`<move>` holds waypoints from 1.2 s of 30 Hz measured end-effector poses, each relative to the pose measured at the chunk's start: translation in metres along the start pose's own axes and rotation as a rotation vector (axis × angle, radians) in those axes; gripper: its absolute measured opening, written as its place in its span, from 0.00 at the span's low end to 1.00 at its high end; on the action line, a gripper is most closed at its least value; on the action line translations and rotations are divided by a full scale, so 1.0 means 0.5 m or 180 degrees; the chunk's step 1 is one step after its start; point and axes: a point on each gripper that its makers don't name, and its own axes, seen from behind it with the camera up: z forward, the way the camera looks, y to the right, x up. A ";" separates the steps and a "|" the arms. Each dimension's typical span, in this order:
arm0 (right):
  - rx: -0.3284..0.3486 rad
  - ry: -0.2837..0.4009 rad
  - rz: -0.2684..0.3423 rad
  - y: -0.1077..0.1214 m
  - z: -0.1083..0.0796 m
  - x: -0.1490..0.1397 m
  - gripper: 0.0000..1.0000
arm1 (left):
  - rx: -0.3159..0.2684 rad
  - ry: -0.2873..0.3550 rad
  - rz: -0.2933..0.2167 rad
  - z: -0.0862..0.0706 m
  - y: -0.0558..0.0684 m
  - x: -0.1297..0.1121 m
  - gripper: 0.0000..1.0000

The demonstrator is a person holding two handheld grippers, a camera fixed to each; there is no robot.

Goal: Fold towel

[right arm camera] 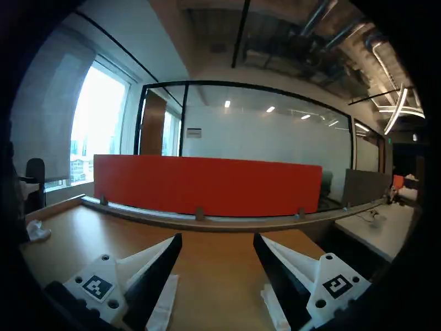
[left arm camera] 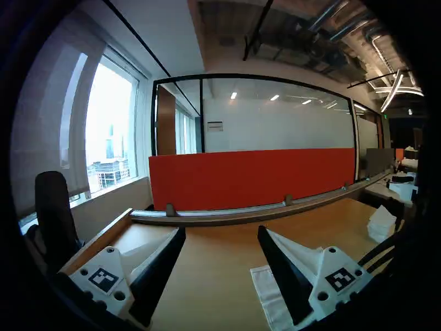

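fold towel: status entry, nothing folded yet

item, left tongs [left arm camera: 220,230]: fingers wide apart with nothing between them, held low over the counter [left arm camera: 215,276] and pointing at the orange divider [left arm camera: 251,179].

item, right tongs [right arm camera: 216,236]: likewise spread apart and empty, aimed across the same wooden surface.

item, towel [left arm camera: 265,295]: white cloth lying flat on the counter. in the left gripper view you see one edge of it just under the right-hand finger, at the lower rim. in the right gripper view white cloth shows below both fingers with bare wood between. you cannot tell from here whether that is one towel or two pieces.

item, small white stack [left arm camera: 381,223]: sits near the counter's far right edge, well apart from your tongs. it may be cloths already folded, but it is too small to say.

item, crumpled white scrap [right arm camera: 36,230]: at the far left of the counter, not involved.

progress, as a judgement: no fold is visible in the cloth before you and neither pair of tongs touches it, so count this piece as not begun. left to do: lower each pair to a corner, close on the cloth, carry one edge over to meet the other, then lay it flat.
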 end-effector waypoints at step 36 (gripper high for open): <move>0.1559 -0.0887 -0.0711 -0.183 -0.041 -0.092 1.00 | -0.1285 -0.0780 0.0424 -0.030 0.128 -0.079 0.97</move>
